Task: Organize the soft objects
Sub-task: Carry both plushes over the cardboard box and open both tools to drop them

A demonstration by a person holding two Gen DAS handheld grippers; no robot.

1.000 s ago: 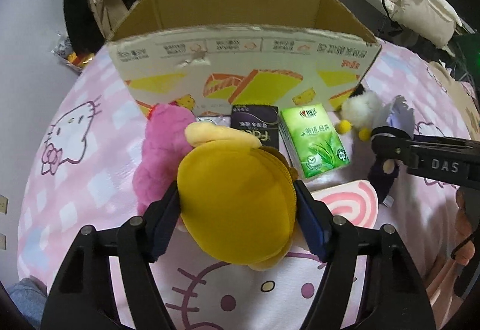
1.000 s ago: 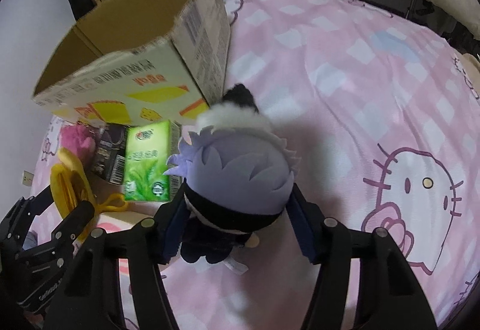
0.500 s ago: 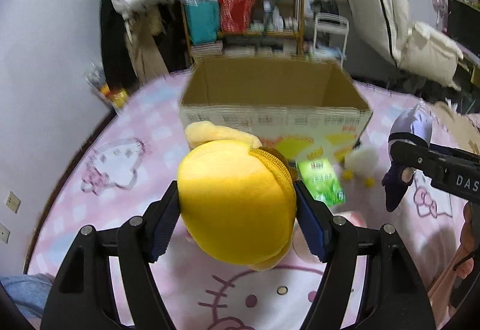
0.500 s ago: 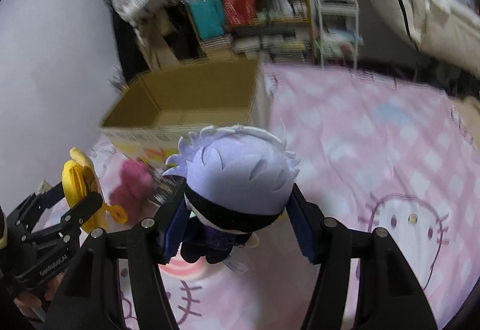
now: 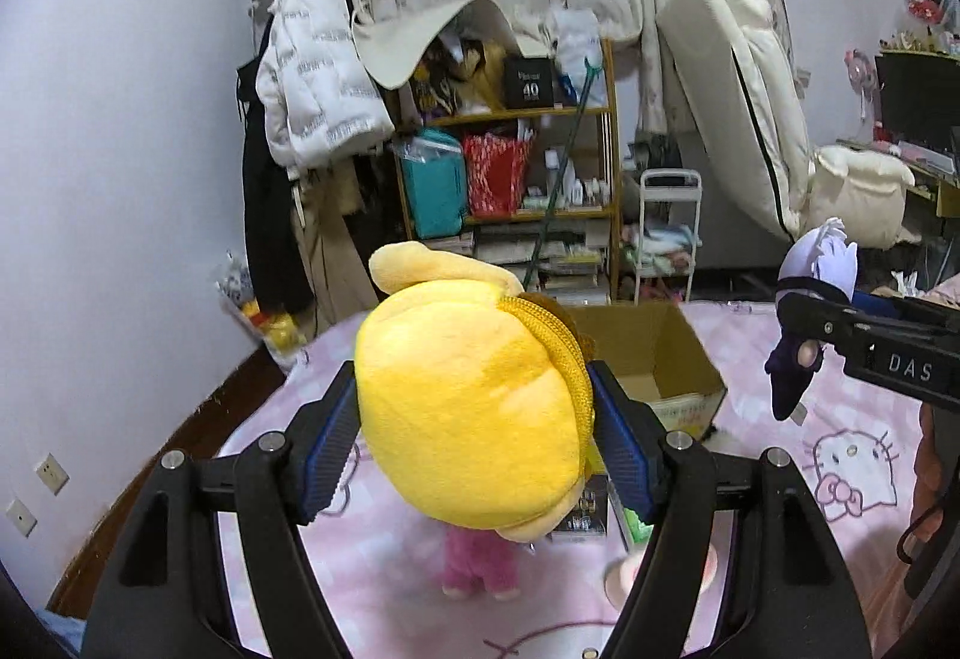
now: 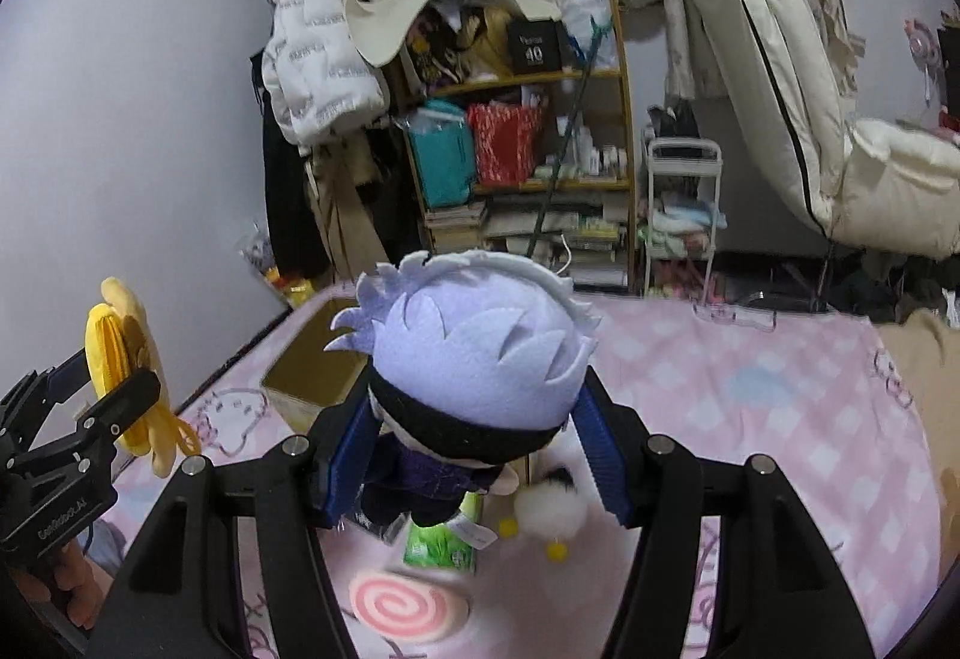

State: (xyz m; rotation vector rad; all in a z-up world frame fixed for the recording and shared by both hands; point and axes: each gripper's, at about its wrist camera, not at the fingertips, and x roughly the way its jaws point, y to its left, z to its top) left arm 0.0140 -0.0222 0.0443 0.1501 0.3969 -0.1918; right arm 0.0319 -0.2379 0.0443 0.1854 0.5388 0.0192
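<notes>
Up front in the left wrist view, the left gripper (image 5: 474, 440) clamped a yellow plush (image 5: 474, 401) between its blue pads, held above the pink blanket (image 5: 384, 551); an open cardboard box (image 5: 654, 359) sat beyond it. From the right wrist, the right gripper (image 6: 474, 449) pinched a white-haired doll (image 6: 474, 359) (body dangling below), a white puffball toy (image 6: 549, 509) underneath.

Counting here: four plush toys showing, yellow one (image 5: 474, 407), purple-haired doll (image 6: 474, 359), pink one (image 5: 477, 563), white fluffy one (image 6: 549, 509). One cardboard box (image 5: 654, 359), one green carton (image 6: 441, 542), one dark packet (image 5: 582, 515), one swirl cushion (image 6: 408, 605).
</notes>
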